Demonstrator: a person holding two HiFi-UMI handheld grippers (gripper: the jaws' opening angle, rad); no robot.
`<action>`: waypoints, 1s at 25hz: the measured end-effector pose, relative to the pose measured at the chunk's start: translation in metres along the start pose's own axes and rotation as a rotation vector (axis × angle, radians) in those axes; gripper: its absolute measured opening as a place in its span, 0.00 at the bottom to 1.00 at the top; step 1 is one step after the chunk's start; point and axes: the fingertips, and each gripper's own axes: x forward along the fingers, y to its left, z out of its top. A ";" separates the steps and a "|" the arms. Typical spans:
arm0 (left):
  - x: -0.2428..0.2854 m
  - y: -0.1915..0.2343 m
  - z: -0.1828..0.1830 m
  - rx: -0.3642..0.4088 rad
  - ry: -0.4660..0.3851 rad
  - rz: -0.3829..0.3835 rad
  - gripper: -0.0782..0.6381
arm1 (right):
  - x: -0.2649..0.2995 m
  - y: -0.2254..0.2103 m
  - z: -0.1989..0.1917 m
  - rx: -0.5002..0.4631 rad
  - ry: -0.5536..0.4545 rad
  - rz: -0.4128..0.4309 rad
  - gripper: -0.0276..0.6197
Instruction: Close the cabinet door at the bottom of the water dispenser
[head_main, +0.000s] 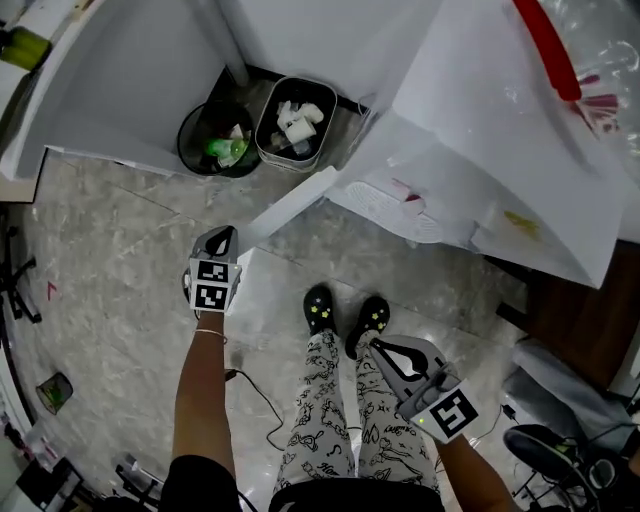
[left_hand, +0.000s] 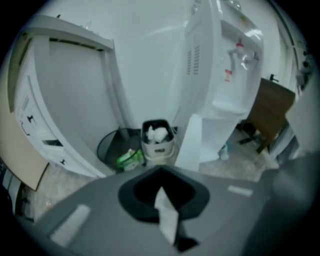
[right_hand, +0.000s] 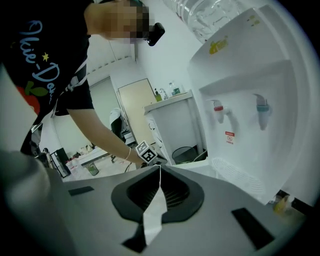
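Farthest to the left of the water dispenser (head_main: 480, 150) stands a white cabinet (head_main: 120, 80). Nearer the dispenser, still on its left and against the wall, sit two bins side by side. One is a black mesh bin (head_main: 205, 145) with something green inside, and the other is a pale bin (head_main: 296, 132) stuffed with white rubbish.

The left gripper (head_main: 222, 240) is held out in front of the dispenser and to its left, low over the marbled floor (head_main: 110, 260). Its jaws are pressed together with nothing between them. They point towards the dispenser's base.

The cabinet door (head_main: 290, 205) at the bottom of the dispenser stands swung open. It reaches out from the dispenser's lower left corner, and its free edge lies just beside the left gripper. Whether the two touch cannot be told. In the left gripper view the door shows edge-on, a little right of the jaws.

In front of the dispenser, right of the door, are the person's black shoes (head_main: 345, 315) and patterned trousers (head_main: 335, 410). A thin cable (head_main: 262, 405) trails over the floor left of them.

The right gripper (head_main: 385, 350) hangs back in front of the dispenser, beside the person's knee and well apart from the door. Its jaws are likewise closed on nothing. Its own view faces the dispenser's front, with the red tap (right_hand: 218, 107) left of the blue tap (right_hand: 262, 107)
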 end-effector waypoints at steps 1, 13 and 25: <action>0.007 0.000 -0.004 0.012 0.018 -0.013 0.11 | 0.003 -0.003 -0.002 0.026 -0.005 -0.004 0.07; 0.019 -0.044 0.001 -0.097 -0.038 -0.077 0.10 | -0.003 -0.048 0.004 0.102 -0.066 -0.198 0.07; 0.019 -0.187 -0.018 -0.329 0.011 -0.354 0.10 | -0.048 -0.062 0.007 0.139 -0.173 -0.219 0.07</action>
